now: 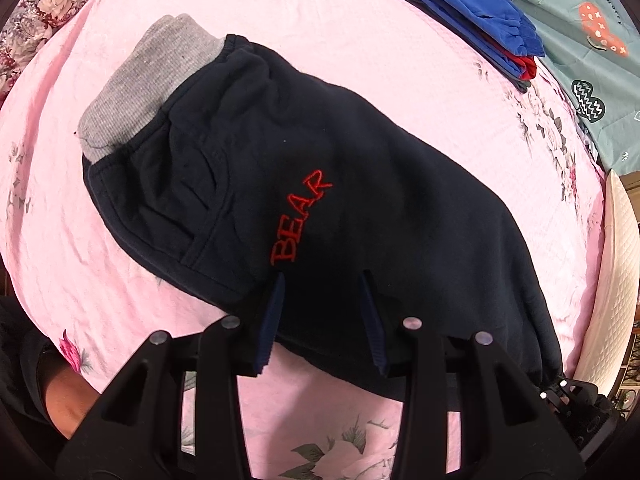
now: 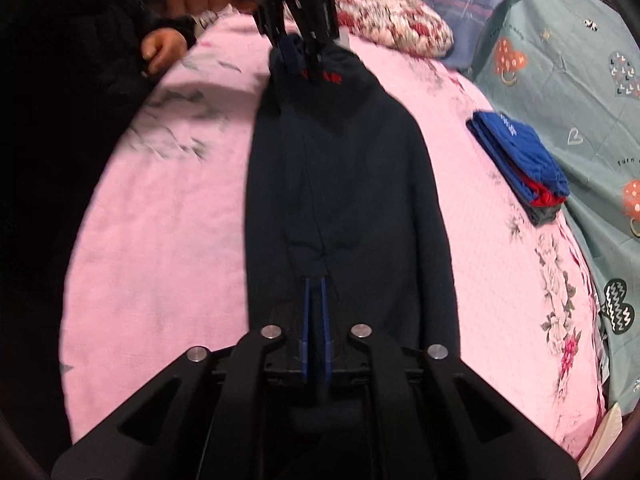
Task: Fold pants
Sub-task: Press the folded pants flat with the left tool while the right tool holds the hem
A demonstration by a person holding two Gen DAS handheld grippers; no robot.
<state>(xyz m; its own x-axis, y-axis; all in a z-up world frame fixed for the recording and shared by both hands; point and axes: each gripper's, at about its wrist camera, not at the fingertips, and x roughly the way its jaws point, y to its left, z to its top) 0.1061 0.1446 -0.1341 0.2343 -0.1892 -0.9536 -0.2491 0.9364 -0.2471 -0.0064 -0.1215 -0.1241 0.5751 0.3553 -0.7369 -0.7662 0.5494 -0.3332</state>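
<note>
Two grippers on one pair of dark navy pants (image 1: 360, 200), which lie lengthwise on the pink bedsheet (image 1: 360, 20).

The left gripper (image 1: 322, 276) points steeply down at the pants. Its jaws stand moderately apart, and the gap between the blue fingers (image 1: 276, 312) is packed with navy fabric, so it looks clamped on a bunch of the pants. The red BEAR lettering (image 1: 302, 218) starts just past the tip of the left-hand finger and runs away from it. The grey ribbed waistband (image 1: 140, 92) is well beyond the jaws, off to their left. From the right wrist view, this gripper sits at the far end of the pants.

The right gripper (image 2: 315, 280) is at the opposite end, right over the middle of the fabric. Its jaws are nearly together, with just a thin slit between them. That picture is blurry, so I honestly can't tell if any cloth is pinched in there or if the tips are just resting on top. The pants stretch straight ahead from its jaws.

A folded blue and red stack of clothes (image 2: 520, 156) sits well off to the right of those jaws, near the teal patterned blanket (image 2: 580, 80). A person's hand (image 2: 164, 48) is at the far left, beside the sheet's edge.
</note>
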